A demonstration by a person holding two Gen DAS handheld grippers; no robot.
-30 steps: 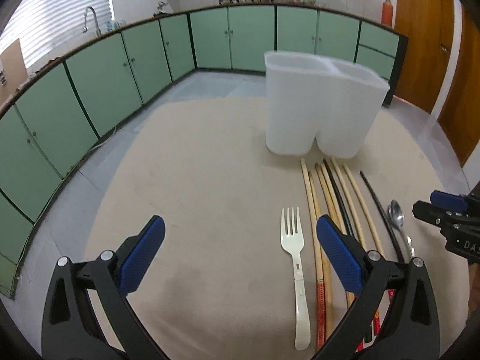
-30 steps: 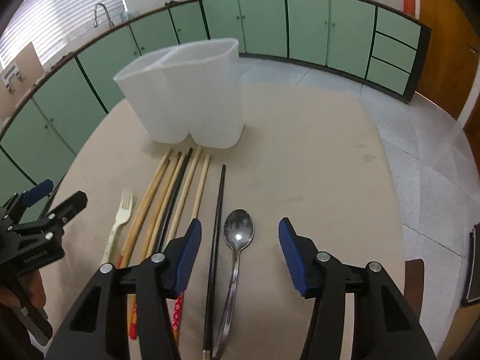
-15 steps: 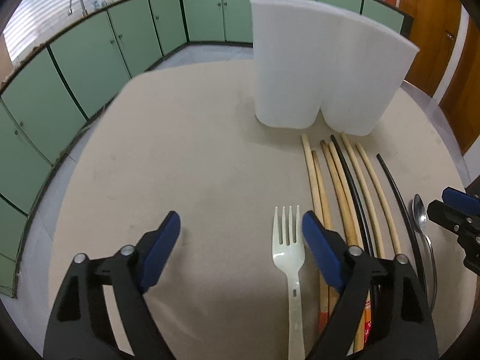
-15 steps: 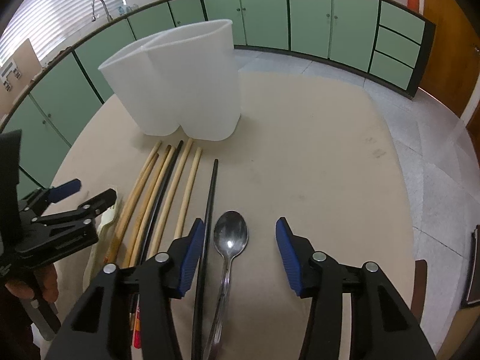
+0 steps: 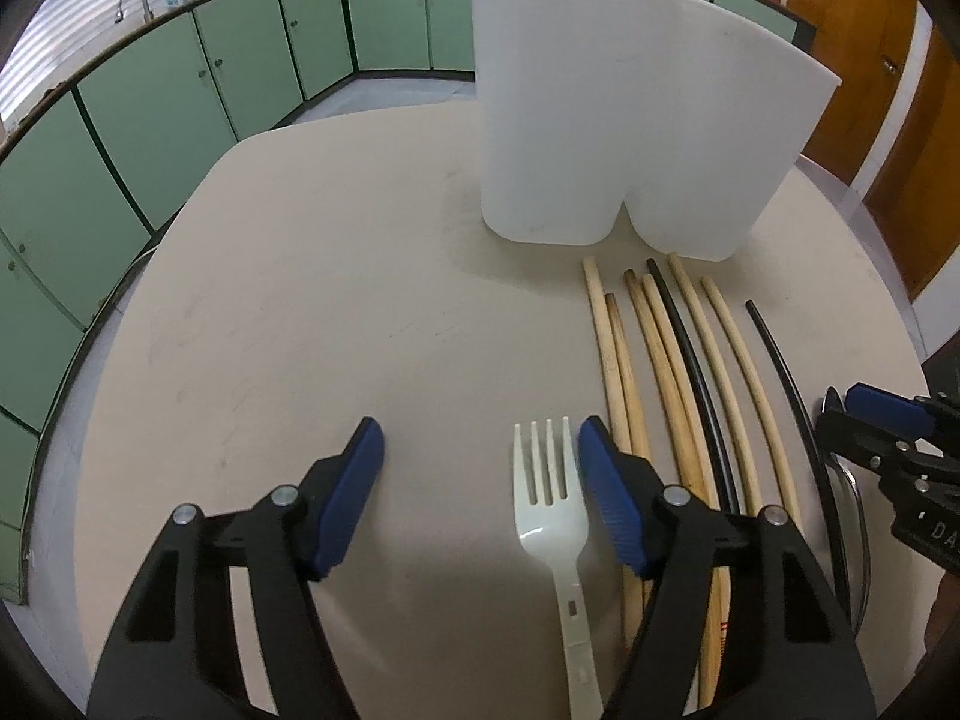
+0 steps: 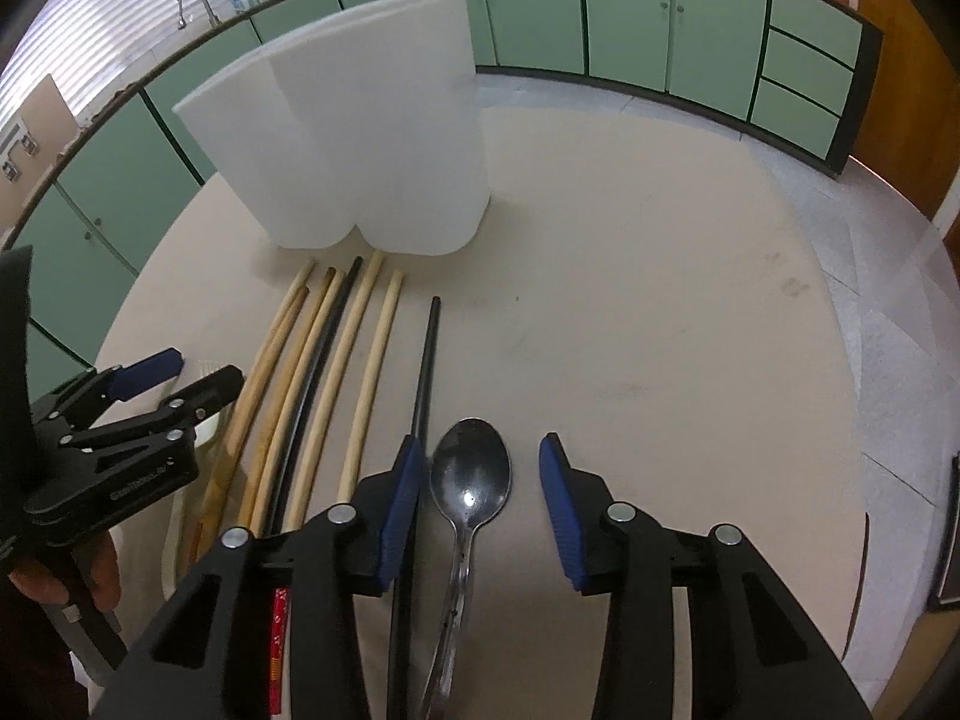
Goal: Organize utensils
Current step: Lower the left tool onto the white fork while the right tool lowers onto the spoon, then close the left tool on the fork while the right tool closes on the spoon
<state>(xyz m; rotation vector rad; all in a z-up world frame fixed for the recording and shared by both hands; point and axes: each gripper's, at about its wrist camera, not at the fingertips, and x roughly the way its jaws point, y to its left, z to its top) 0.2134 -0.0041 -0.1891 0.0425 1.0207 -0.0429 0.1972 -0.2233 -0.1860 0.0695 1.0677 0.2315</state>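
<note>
**Utensils lined up in front of the white holder, both grippers spread low over them**

Utensils lie flat in a row on the beige table [image 5: 300,312], all on the near side of the white two-compartment holder [image 5: 630,120], which stands upright at the far end of the row. Its two rounded lobes sit side by side, and the tips of the chopsticks reach close to its base without touching it.

Nearest the holder's left lobe lies the white plastic fork [image 5: 555,516], tines pointing toward the holder. Beside it runs the bundle of wooden chopsticks [image 5: 672,372], packed close together with one black chopstick [image 5: 696,372] among them. A second black chopstick [image 6: 425,372] lies a little apart, on the side of the holder's right lobe. Beyond it, farthest from the fork, rests the metal spoon [image 6: 471,480], bowl toward the holder.

The left gripper [image 5: 480,486] hangs low over the fork with its jaws wide apart and nothing between them but the fork's head, which sits close to the right-hand blue pad [image 5: 612,510]; whether pad and fork touch cannot be told. The right gripper [image 6: 477,501] is likewise spread wide, its blue pads straddling the spoon's bowl without closing on it; its left pad sits over the lone black chopstick.

Green cabinets [image 6: 660,12] curve round the room behind the holder.
</note>
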